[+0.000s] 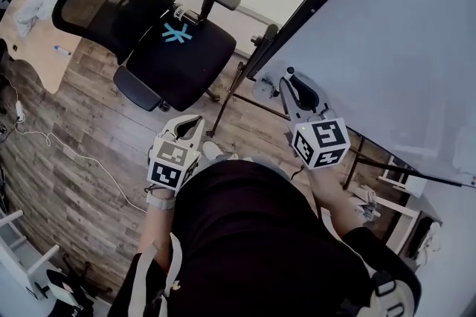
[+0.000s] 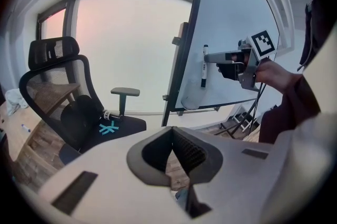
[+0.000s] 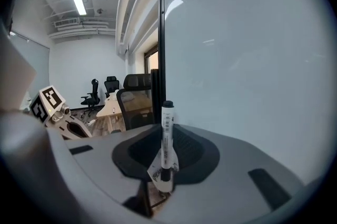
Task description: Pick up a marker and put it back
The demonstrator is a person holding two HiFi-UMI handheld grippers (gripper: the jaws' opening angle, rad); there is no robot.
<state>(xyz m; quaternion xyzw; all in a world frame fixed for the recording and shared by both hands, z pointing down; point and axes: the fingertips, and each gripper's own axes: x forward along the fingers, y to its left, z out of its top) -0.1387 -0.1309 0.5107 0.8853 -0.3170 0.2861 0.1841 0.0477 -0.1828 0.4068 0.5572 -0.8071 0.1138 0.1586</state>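
- A wooden desk (image 1: 33,33) sits at the far left of the head view, with a crumpled white cloth (image 1: 28,7) and a small white pen-like thing with a blue end (image 1: 62,50) lying on it.
- A black mesh office chair (image 1: 193,66) stands next to the desk. On its seat are a light-blue cross-shaped mark (image 1: 177,33) and, just behind that, a short black-and-white cylinder (image 1: 181,13) lying on its side.
- The left gripper (image 2: 170,136) is held low in front of the person, pointing toward the chair. Its jaws are pressed together with nothing between them.
- The right gripper (image 3: 164,128) is raised higher, close to the edge of the whiteboard. Its jaws are clamped on the marker.
- The marker (image 3: 167,136) stands upright in the right gripper, pinched at its lower half. It has a white barrel with print, black ends and a loose paper label at the grip. Seen from the left gripper view, the marker (image 2: 204,66) hangs right at the board's face; whether it touches cannot be told.
- The whiteboard (image 1: 387,33) fills the right side, black-framed and leaning on its stand.
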